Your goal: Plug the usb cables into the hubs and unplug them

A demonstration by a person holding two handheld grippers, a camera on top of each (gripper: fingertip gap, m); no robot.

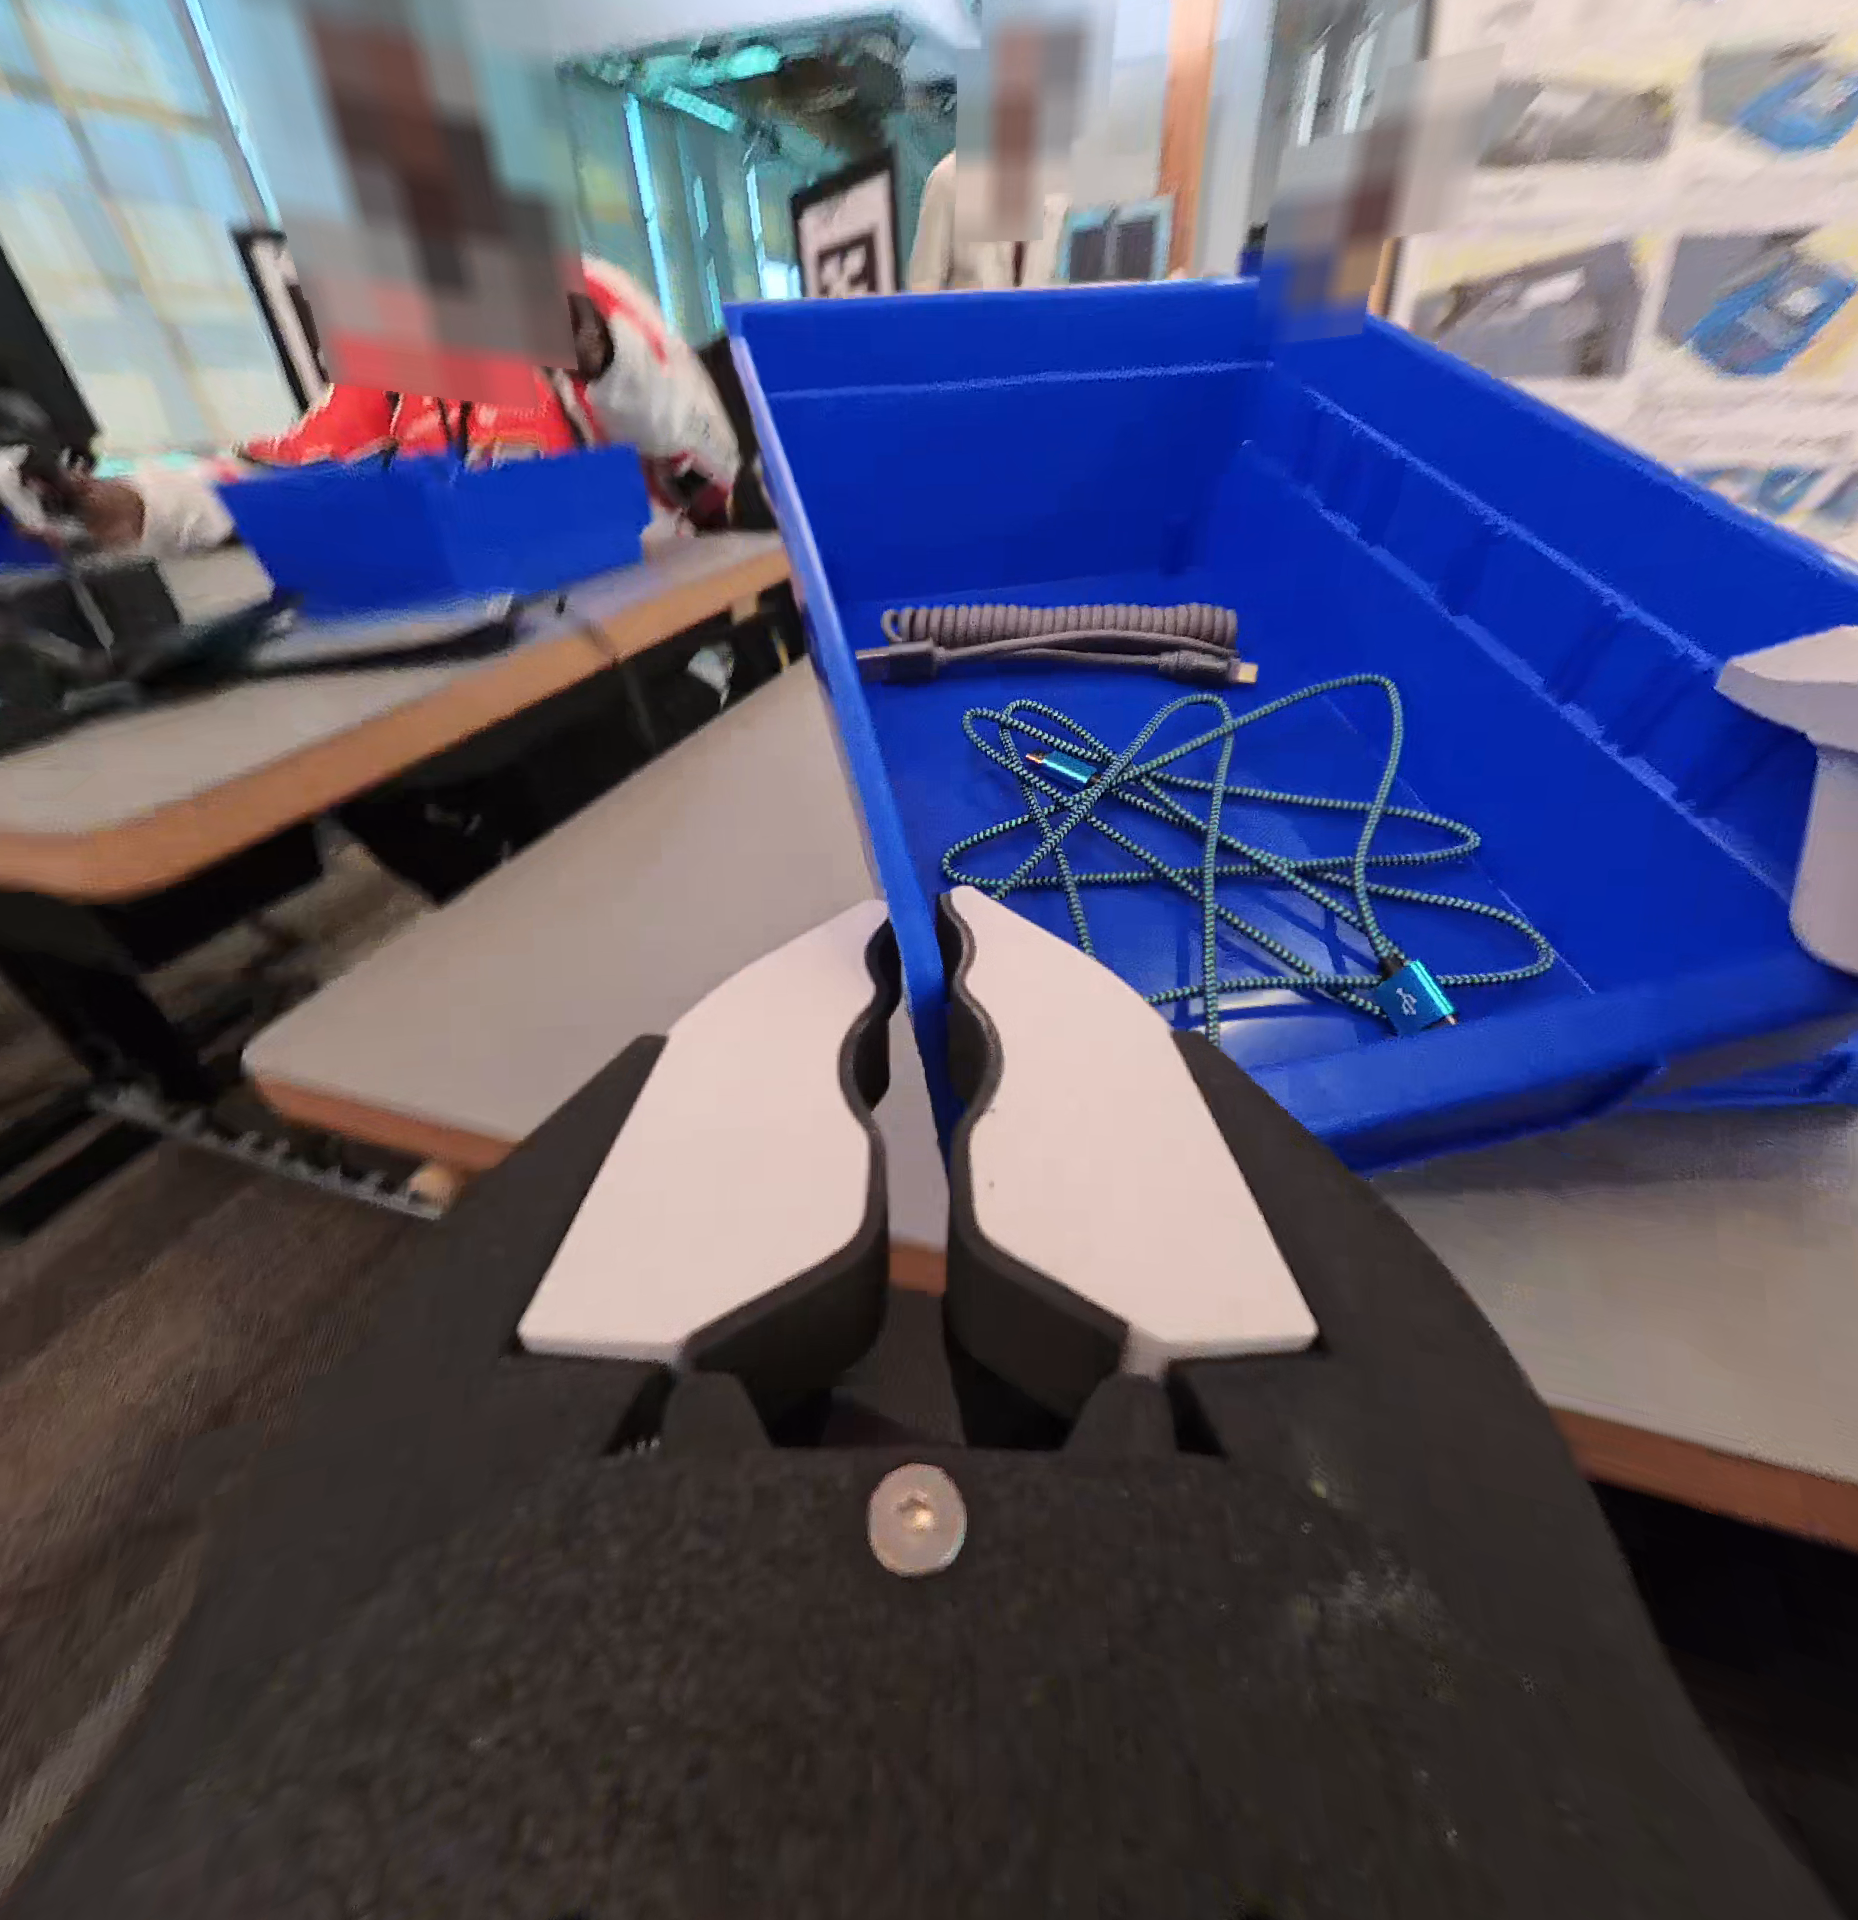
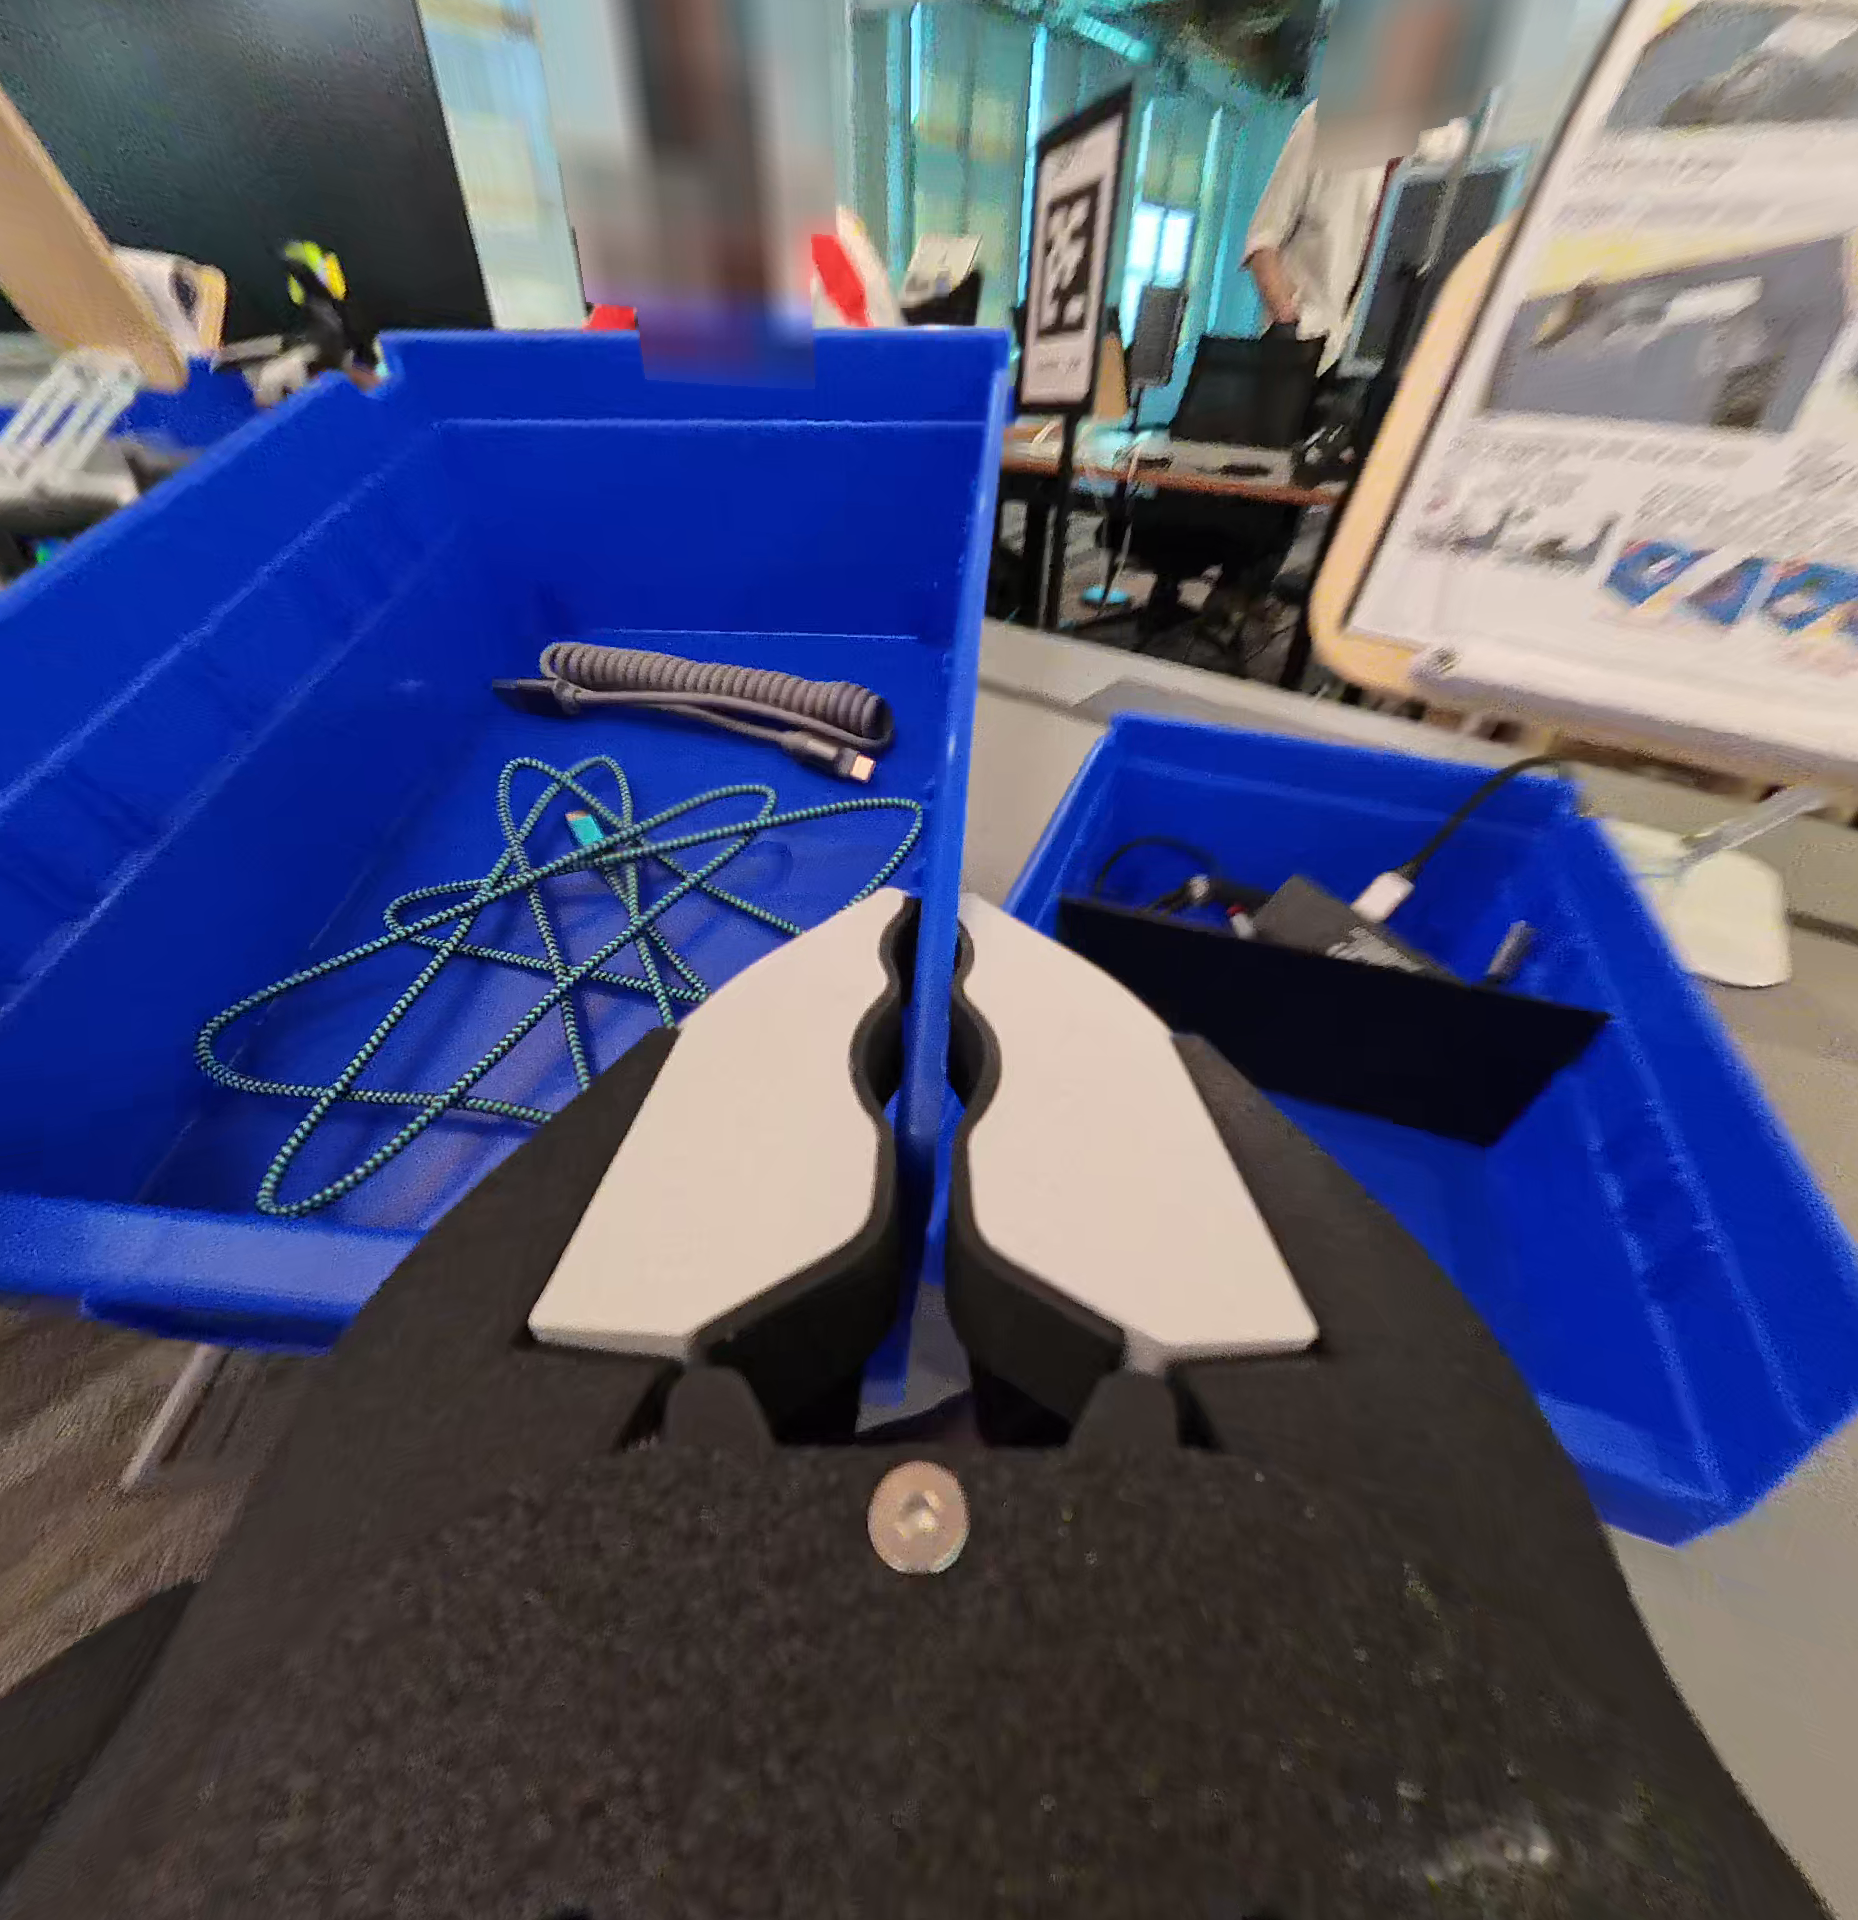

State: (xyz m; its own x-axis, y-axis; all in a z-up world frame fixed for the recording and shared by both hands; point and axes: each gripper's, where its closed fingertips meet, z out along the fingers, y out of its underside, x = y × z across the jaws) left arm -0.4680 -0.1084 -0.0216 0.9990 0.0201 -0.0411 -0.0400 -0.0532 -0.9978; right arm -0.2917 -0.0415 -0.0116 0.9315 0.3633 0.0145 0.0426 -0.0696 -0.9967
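A large blue bin (image 1: 1008,488) holds a green braided USB cable (image 1: 1216,831) and a grey coiled cable (image 1: 1060,634). My left gripper (image 1: 914,914) is shut on the bin's left wall near its front corner. The bin looks tilted in this view. My right gripper (image 2: 935,914) is shut on the same bin's (image 2: 696,520) right wall; it also shows at the right edge of the left wrist view (image 1: 1829,790). The green cable (image 2: 551,935) and coiled cable (image 2: 717,686) lie loose inside. A smaller blue bin (image 2: 1683,1247) to the right holds a dark hub (image 2: 1330,920) with cables plugged in.
The bins stand on a grey table (image 1: 592,935) with a wood edge. A black divider (image 2: 1320,1029) crosses the small bin. A poster board (image 2: 1683,364) leans at the back right, with a white stand (image 2: 1735,914) below it. Another table with blue bins (image 1: 437,520) and a person is at the left.
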